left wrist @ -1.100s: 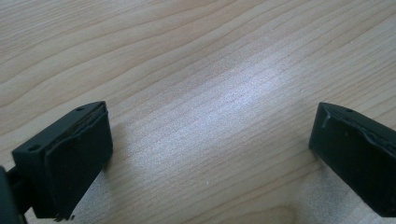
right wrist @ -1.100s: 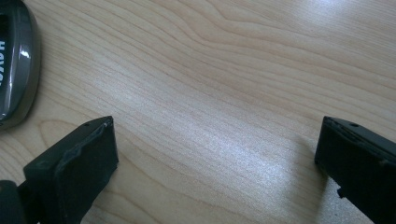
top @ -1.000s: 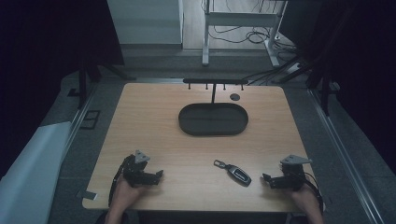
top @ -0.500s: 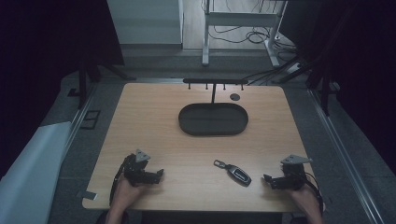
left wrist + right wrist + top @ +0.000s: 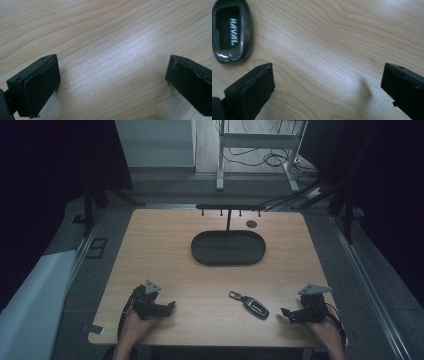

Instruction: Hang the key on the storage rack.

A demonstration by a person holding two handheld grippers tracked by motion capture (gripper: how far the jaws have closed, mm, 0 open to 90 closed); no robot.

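Note:
A dark car key fob (image 5: 255, 307) with a metal loop lies on the wooden table (image 5: 165, 250) near the front edge, right of centre. In the right gripper view the key fob (image 5: 231, 30) carries white lettering and sits beyond the left jaw. My right gripper (image 5: 286, 312) rests on the table just right of the fob, open and holding nothing (image 5: 328, 87). At the front left my left gripper (image 5: 171, 306) also rests on the table, open, with bare wood between its jaws (image 5: 112, 82).
A black oval tray (image 5: 228, 247) lies mid-table towards the back. Behind it stands a black rack with small hooks (image 5: 230, 208), and a small dark disc (image 5: 251, 224) lies by the far edge. Dark panels and cables surround the table.

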